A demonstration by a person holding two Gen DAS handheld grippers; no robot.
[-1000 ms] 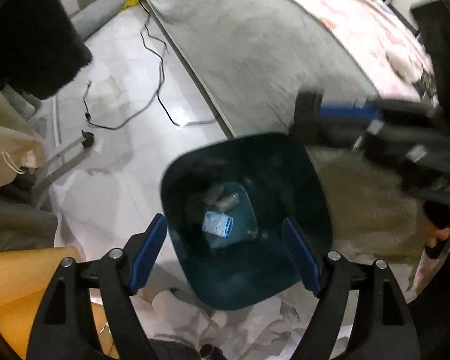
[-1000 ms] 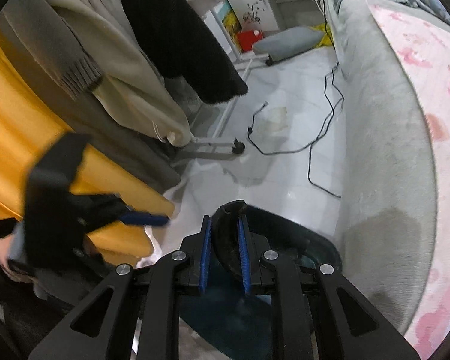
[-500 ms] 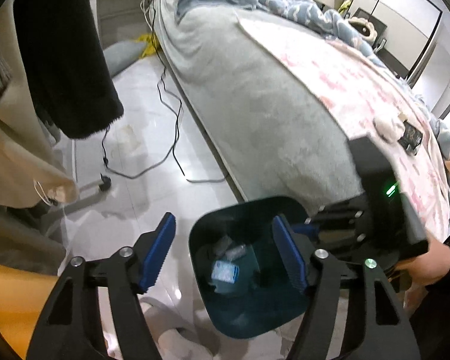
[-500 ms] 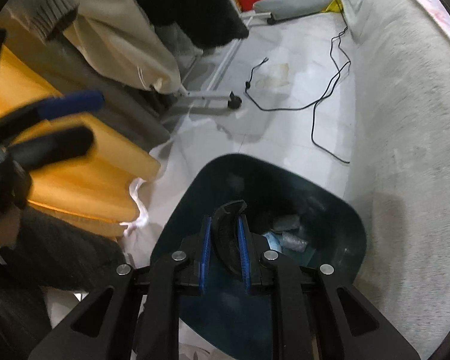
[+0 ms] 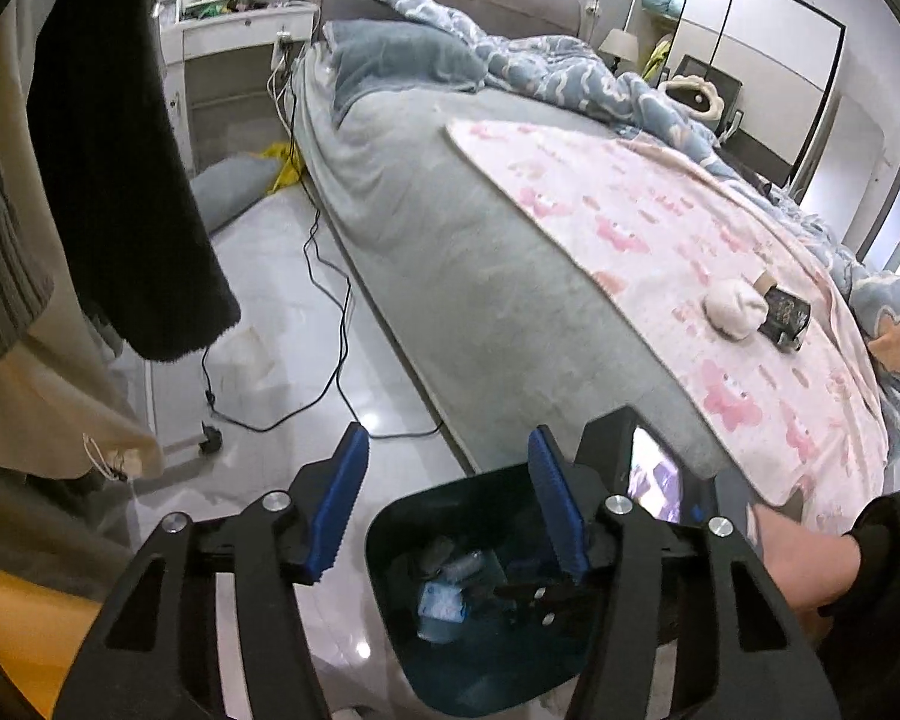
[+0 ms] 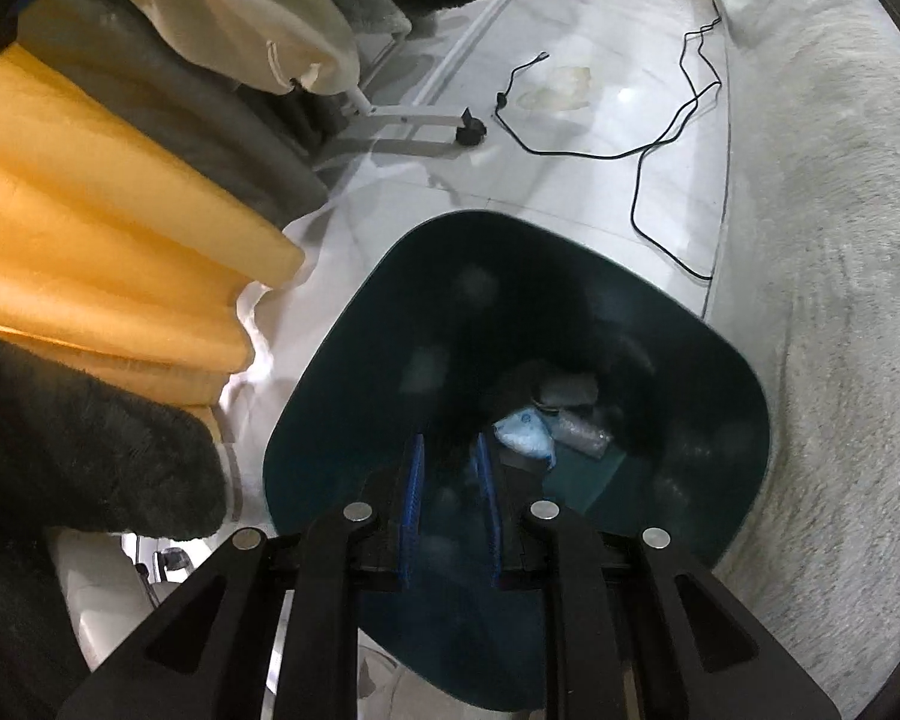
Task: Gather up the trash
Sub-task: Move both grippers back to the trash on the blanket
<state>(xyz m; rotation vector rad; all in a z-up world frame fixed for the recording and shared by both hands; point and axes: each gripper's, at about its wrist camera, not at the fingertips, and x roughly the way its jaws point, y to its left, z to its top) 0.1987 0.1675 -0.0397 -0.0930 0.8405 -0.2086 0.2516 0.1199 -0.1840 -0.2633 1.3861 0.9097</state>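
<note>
The right claw hangs inside the mouth of the dark teal bin, its jaws narrow. A dark scrap seems pinched between them, though it is hard to make out against the bin's dark inside. It looks limp and light, so it should drop straight down once let go.

On the bin's floor lie a blue-and-white packet and a crumpled clear wrapper, both thin and crushable.

The left claw hovers above the bin's near rim. Its jaws are closing with nothing between them.

Beyond the bin, a black cable trails across the pale floor alongside the bed.

Farther from the bin, to its right, a white wad lies on the bed's pink blanket, touching a small dark container. These are probably the next trash to collect. The wad looks soft and weightless, so a pinch across its middle should hold it. The container looks stiffer and possibly slick. It is best gripped across its narrow sides, firmly enough that it does not slide out.
</note>
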